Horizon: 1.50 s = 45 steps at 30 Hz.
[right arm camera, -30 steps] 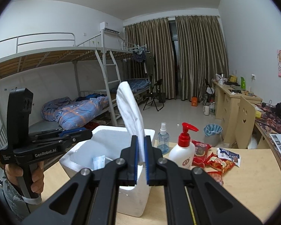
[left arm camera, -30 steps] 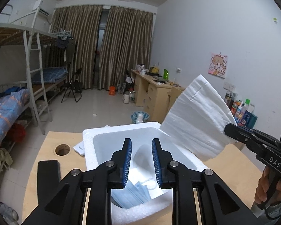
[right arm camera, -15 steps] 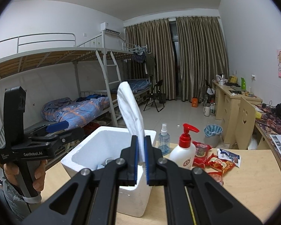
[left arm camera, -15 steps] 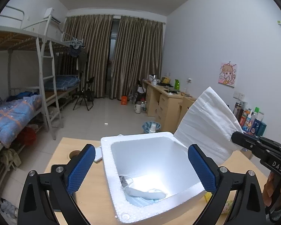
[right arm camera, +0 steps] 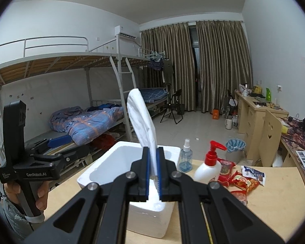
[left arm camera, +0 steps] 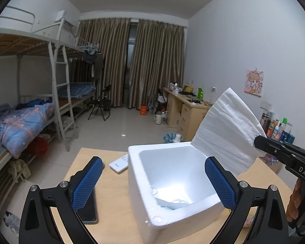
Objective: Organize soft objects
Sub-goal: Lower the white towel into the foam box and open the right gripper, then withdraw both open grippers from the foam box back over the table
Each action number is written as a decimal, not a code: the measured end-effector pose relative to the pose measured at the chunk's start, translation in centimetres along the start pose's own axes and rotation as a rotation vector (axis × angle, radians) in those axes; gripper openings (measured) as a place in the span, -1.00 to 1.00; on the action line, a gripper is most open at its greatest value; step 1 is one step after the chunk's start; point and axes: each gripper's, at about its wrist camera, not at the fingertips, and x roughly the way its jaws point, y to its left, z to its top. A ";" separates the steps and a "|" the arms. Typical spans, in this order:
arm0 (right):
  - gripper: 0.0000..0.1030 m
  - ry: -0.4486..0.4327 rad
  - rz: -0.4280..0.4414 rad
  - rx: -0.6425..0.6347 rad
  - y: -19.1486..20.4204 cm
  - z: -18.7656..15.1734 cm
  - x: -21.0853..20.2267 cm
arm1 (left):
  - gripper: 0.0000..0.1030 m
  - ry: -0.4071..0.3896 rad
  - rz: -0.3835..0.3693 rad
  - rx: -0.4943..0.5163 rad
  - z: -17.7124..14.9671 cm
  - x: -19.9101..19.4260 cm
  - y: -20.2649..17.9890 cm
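Tissue [right arm camera: 142,122] clamped in right tongs [right arm camera: 153,174]; foam box [left arm camera: 172,183] holds masks [left arm camera: 172,202]; left tongs [left arm camera: 152,183] agape.

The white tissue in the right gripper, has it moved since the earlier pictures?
No. The white tissue stands at the same place against the foam box, clamped in the right gripper.

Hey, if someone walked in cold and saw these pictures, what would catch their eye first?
Probably the white folded tissue standing up out of the shut right claw, just above the open white foam box on the wooden table. Next, the left claw, spread wide in front of that box, with face masks lying at the bottom.
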 end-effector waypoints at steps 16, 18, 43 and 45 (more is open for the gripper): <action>-0.83 0.051 0.047 -0.020 1.8 -0.2 3.2 | 0.96 0.003 0.066 0.005 -1.1 -2.6 2.4; -0.83 0.064 0.041 -0.022 1.9 -0.3 3.7 | 0.96 0.003 0.070 0.002 -1.1 -2.8 2.6; 0.58 0.059 0.035 -0.021 2.4 -0.7 3.7 | 0.96 -0.007 0.080 -0.002 -0.8 -3.7 2.9; 0.78 0.051 0.034 -0.017 2.3 -0.6 3.4 | 0.96 -0.011 0.079 0.000 -0.7 -3.8 2.8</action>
